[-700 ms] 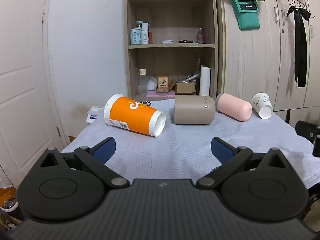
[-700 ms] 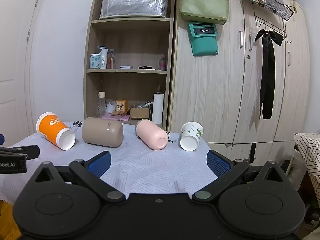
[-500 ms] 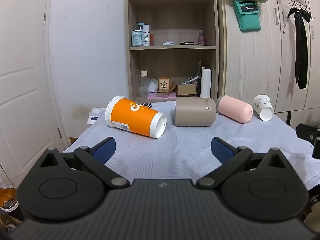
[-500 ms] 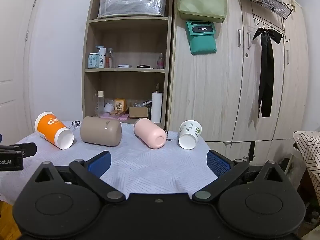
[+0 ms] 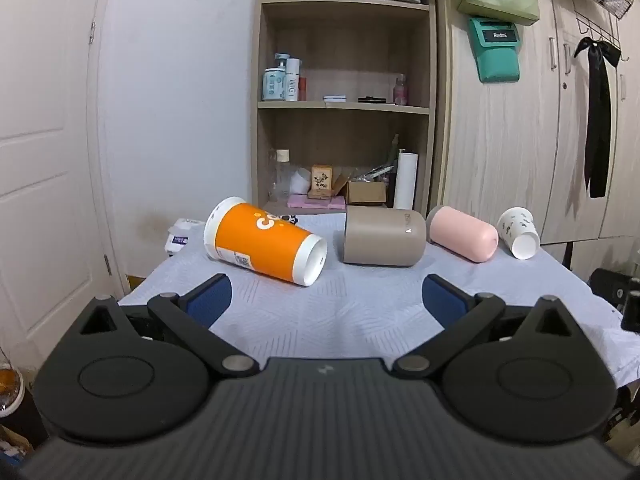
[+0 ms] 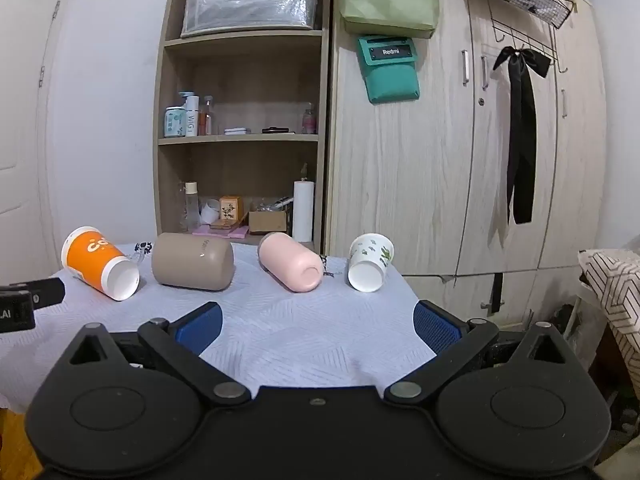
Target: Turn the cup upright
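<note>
Paper, so light and easily crushed by judgement, the orange cup (image 5: 262,245) lies on its side at eleven o'clock on the counter (image 5: 340,316), mouth toward the camera; a gentle hold across its mid-wall looks safest. Both the left gripper (image 5: 325,295) and the right gripper (image 6: 316,322) hover level short of the cups, jaws spread wide and empty.

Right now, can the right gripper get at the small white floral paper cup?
Probably yes: the right gripper is open, and only bare tablecloth lies between it and the floral paper cup, which lies apart from the pink cup.
</note>
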Tool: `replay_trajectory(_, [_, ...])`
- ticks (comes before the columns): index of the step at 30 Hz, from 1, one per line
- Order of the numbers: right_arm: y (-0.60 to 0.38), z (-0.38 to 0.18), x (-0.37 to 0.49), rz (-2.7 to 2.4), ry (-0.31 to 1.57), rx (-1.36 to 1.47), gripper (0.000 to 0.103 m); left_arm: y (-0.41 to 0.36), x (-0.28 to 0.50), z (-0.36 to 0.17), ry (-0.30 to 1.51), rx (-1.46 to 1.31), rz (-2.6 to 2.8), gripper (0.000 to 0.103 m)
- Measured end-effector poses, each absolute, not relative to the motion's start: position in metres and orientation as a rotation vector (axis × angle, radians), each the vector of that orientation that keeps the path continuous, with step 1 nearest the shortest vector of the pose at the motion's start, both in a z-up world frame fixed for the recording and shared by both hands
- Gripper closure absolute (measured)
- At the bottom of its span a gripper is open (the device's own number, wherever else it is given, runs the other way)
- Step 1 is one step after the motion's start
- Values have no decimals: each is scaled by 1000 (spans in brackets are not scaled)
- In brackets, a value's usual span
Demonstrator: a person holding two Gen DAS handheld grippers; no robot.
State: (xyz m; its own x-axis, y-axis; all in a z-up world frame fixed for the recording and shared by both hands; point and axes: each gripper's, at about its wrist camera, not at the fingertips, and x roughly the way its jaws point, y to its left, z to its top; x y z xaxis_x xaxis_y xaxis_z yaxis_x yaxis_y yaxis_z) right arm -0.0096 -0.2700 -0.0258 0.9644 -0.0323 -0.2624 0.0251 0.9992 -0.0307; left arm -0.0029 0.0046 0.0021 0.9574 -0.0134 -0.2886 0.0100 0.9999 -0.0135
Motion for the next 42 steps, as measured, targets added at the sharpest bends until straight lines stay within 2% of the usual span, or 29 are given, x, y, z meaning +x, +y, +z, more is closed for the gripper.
replay_trajectory(42, [-261,-25,-16,-43,267,-75,0,7,-7,7,305,-29,-63,0])
